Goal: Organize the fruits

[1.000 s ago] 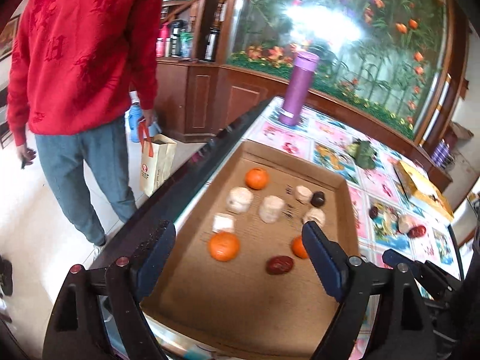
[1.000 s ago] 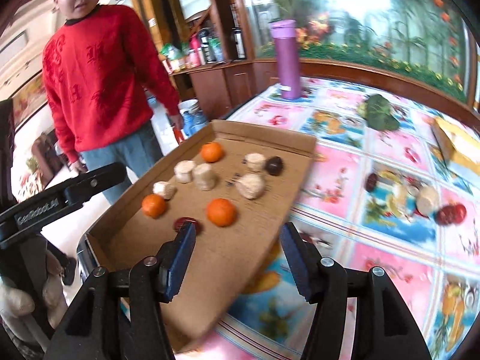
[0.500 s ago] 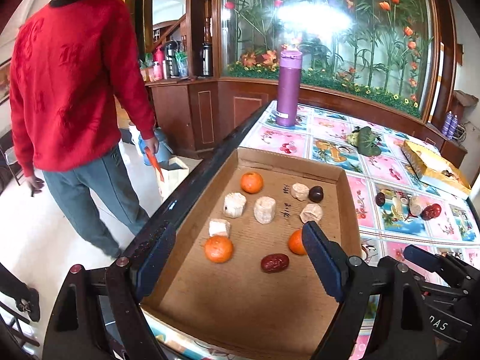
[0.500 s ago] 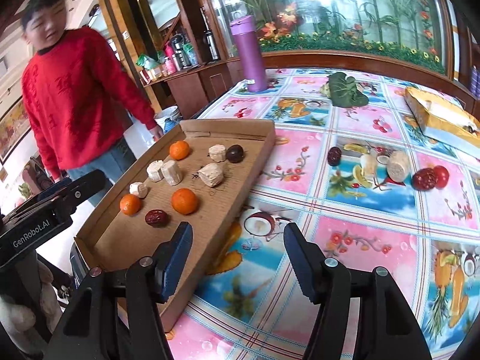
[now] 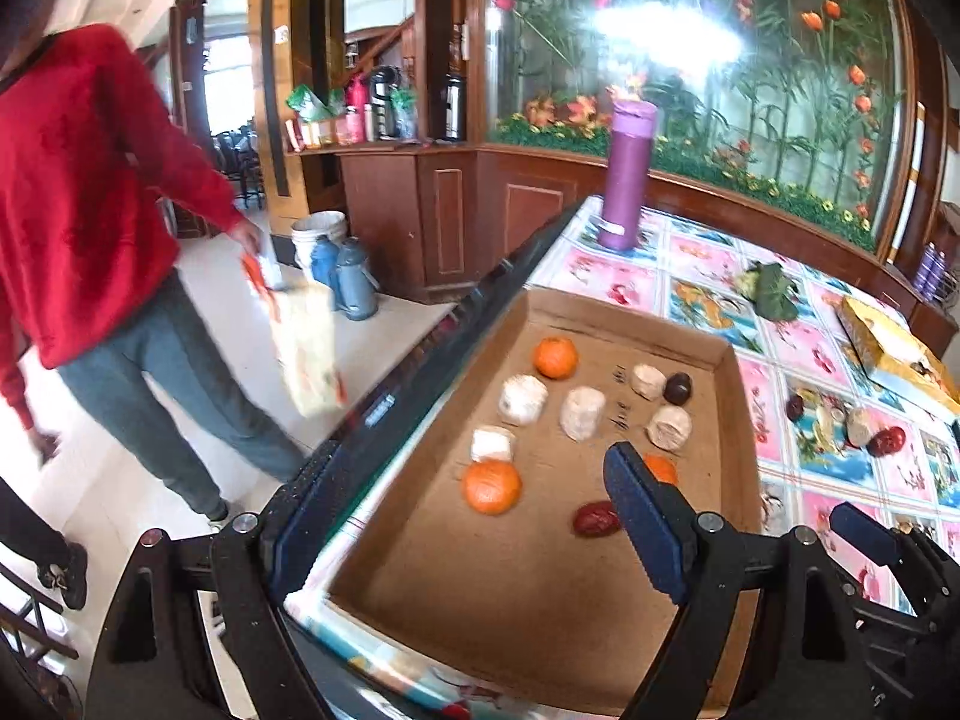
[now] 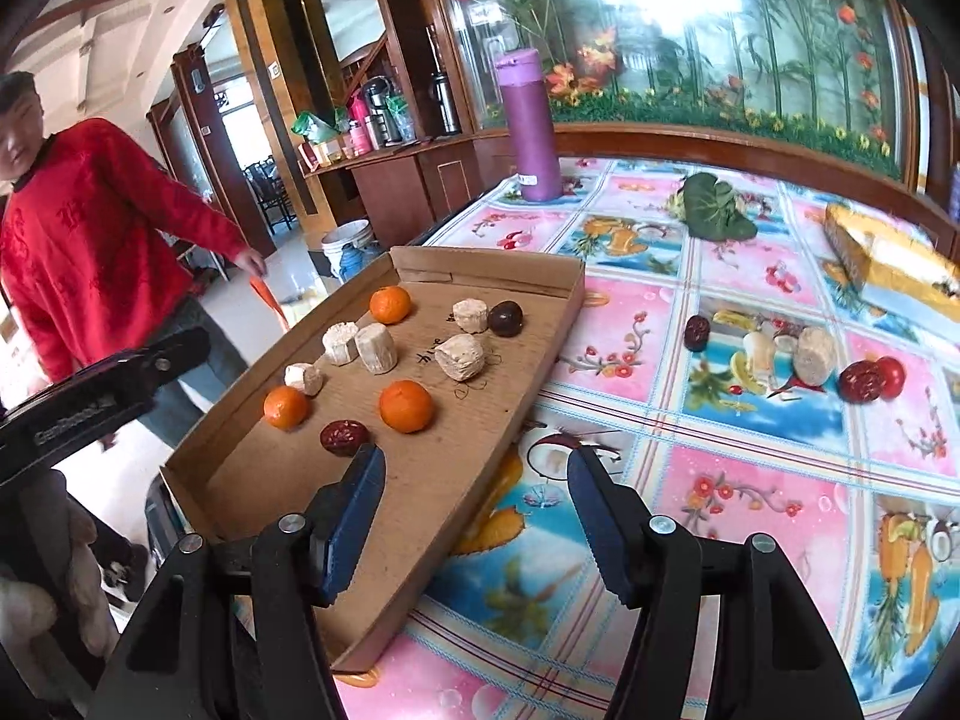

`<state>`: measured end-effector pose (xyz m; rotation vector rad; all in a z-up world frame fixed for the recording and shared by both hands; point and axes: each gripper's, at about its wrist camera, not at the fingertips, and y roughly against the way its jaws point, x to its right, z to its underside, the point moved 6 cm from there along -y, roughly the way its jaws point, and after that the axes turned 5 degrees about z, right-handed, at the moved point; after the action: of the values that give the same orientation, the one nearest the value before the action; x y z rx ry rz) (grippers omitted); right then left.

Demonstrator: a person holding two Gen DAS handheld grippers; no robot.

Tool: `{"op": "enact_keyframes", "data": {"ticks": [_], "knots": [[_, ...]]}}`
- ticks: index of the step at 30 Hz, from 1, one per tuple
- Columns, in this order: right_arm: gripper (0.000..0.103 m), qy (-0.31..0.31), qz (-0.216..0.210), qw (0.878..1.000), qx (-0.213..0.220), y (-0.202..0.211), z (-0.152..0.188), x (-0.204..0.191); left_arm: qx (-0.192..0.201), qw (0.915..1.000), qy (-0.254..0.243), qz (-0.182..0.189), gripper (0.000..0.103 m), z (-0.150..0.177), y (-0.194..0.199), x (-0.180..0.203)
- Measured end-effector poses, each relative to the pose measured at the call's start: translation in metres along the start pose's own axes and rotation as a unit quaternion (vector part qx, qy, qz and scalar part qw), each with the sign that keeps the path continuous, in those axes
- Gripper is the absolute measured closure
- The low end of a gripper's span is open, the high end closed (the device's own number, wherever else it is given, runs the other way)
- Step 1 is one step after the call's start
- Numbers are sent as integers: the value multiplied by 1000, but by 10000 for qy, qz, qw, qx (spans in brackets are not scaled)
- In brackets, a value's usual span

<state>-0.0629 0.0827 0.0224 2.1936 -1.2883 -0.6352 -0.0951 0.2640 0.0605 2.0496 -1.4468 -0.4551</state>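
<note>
While hovering above the near end of the cardboard tray, hold the right tool spread as now: jaws moderately apart, nothing between the pads. Same for the left tool, wide and empty, straddling the tray's near left part.

Judging by the fruit left outside, probably a fetch next. Swing the right tool rightward over the flowered worktop toward the loose group well apart from the tray, nearer the right edge.

Take the closest piece first, the dark date, alone at the left of that group. Seems to lie with its long axis pointing toward the far edge, so close across the short width, pads on the flanks, not on the tips.

Then the pale chunk, a stubby cylinder apparently standing on end, slightly tilted. Grip low around the round wall, and gently, since likely crumbly.

Just beside it, two red fruits touching. Approach from the open side, or risk nudging one away.

Set down in the bare near half of the tray, clear of the oranges and the other pieces already inside.

As for the tray itself: long axis running from the near edge toward the far edge, close along the worktop's left edge, open face up.
</note>
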Motion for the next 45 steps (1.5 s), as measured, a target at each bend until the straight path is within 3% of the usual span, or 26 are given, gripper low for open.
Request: {"op": "enact_keyframes", "data": {"ticks": [3,7,18,30,37,45], "knots": [[34,24,165,9998,50,5,1,4,187,9997,-136,-11,17,0,6,10],[29,-81,289,9995,133,12,1,13,410,9982,-344,-287,17,-2,9,16],[29,-13,303,9995,82,6,7,5,323,9984,6,-454,17,-2,6,-7],[27,170,341,9992,102,4,7,-4,371,9961,-408,-695,17,1,1,4],[27,154,311,9994,18,0,10,-5,242,9968,-400,-656,17,3,-4,2],[27,142,305,9994,2,0,11,-6,-75,9991,-248,-323,17,11,-10,1]]}}
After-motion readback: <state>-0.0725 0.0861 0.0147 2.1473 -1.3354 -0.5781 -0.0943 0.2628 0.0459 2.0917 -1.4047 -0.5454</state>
